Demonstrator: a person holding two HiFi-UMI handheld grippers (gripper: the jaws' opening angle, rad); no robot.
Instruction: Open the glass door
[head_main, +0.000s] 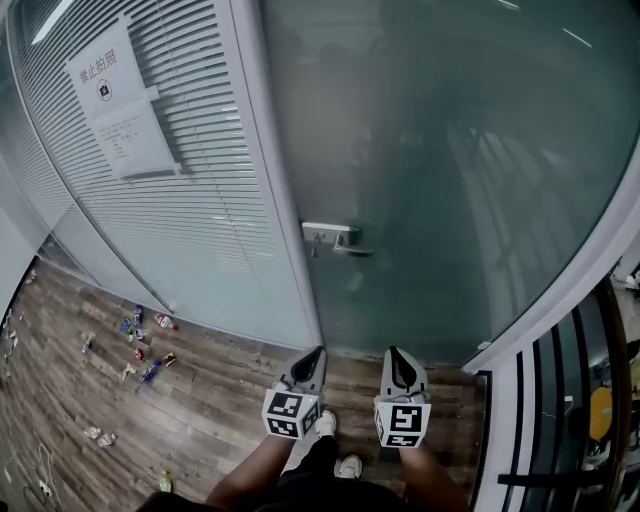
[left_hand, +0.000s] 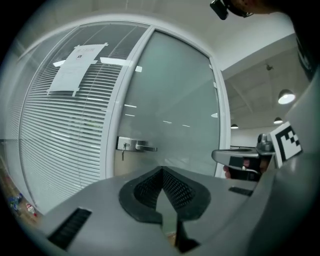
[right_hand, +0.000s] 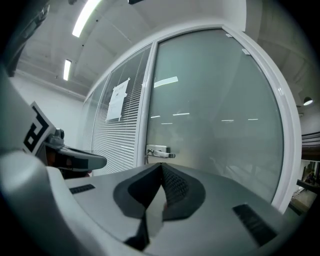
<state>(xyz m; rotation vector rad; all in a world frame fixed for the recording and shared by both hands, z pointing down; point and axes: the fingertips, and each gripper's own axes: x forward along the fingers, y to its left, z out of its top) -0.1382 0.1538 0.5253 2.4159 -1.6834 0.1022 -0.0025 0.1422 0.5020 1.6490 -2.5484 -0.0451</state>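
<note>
A frosted glass door (head_main: 450, 170) stands shut in its white frame, with a metal lever handle (head_main: 340, 240) and a key hanging in the lock at its left edge. The handle (left_hand: 137, 146) shows far off in the left gripper view, and the handle (right_hand: 159, 152) is equally distant in the right gripper view. My left gripper (head_main: 310, 358) and right gripper (head_main: 398, 358) hang side by side, low in front of the door and well short of the handle. Both have their jaws together with nothing between them.
A white-framed glass wall with slatted blinds (head_main: 170, 200) and a posted paper notice (head_main: 115, 100) runs left of the door. Small litter (head_main: 145, 345) lies on the wooden floor at the left. A dark railing (head_main: 560, 420) stands at the right.
</note>
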